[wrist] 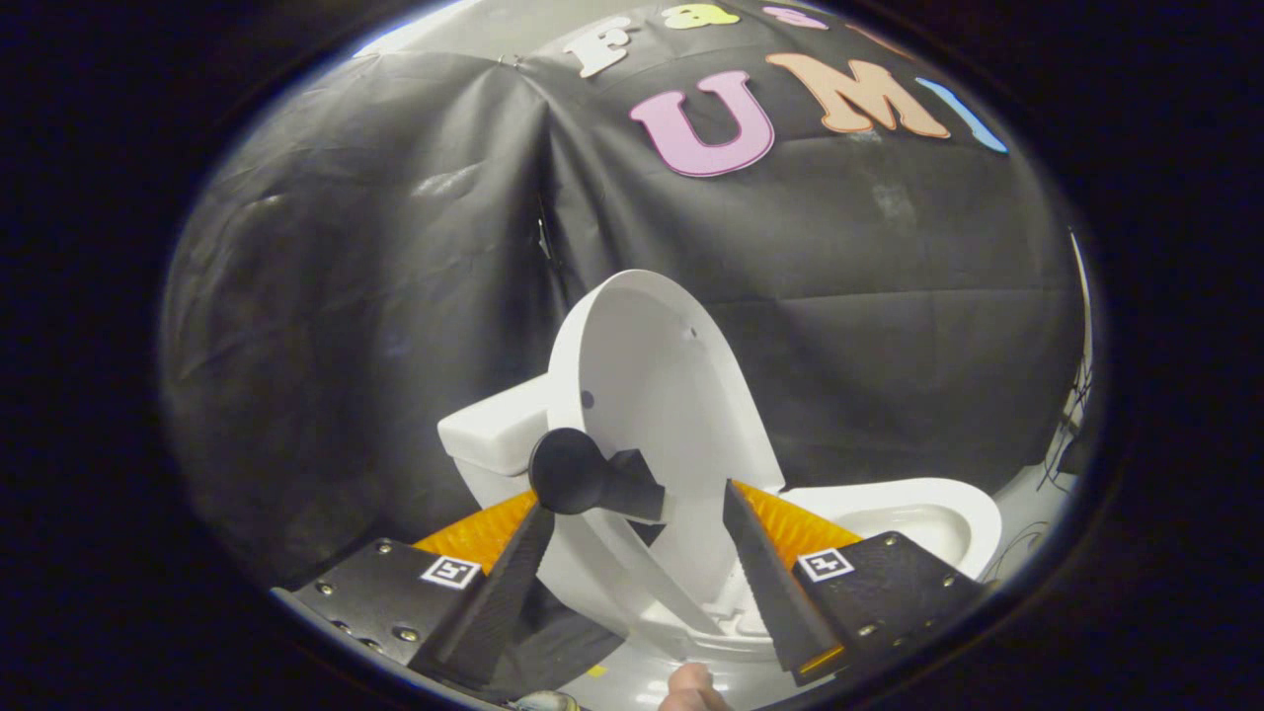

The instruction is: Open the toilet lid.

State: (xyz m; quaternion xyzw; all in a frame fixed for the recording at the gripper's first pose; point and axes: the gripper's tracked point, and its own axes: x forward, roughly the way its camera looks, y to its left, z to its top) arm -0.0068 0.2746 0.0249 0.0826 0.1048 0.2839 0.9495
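Black cloth (415,296) drapes the booth behind and to both sides, creased and hanging in folds, and against it we see a white toilet (918,509) with its toilet lid (662,395) raised — standing nearly upright, tipped a little back toward the cistern (494,430). Its pale inner face is turned toward the open bowl (913,528), which lies beyond the right finger. A black knob-shaped handle (578,474) is fixed to the near edge of the lid, low down, with its round end pointing toward the left finger.

We find the gripper (632,513) spread wide, its 2 fingers (765,578) apart with the lower part of the lid and the handle between them. The left fingertip sits just under the knob — whether it touches, we cannot tell. The right finger stands clear of the lid. A person's fingertip (691,686) shows below the fingers, near the toilet's hinge end.
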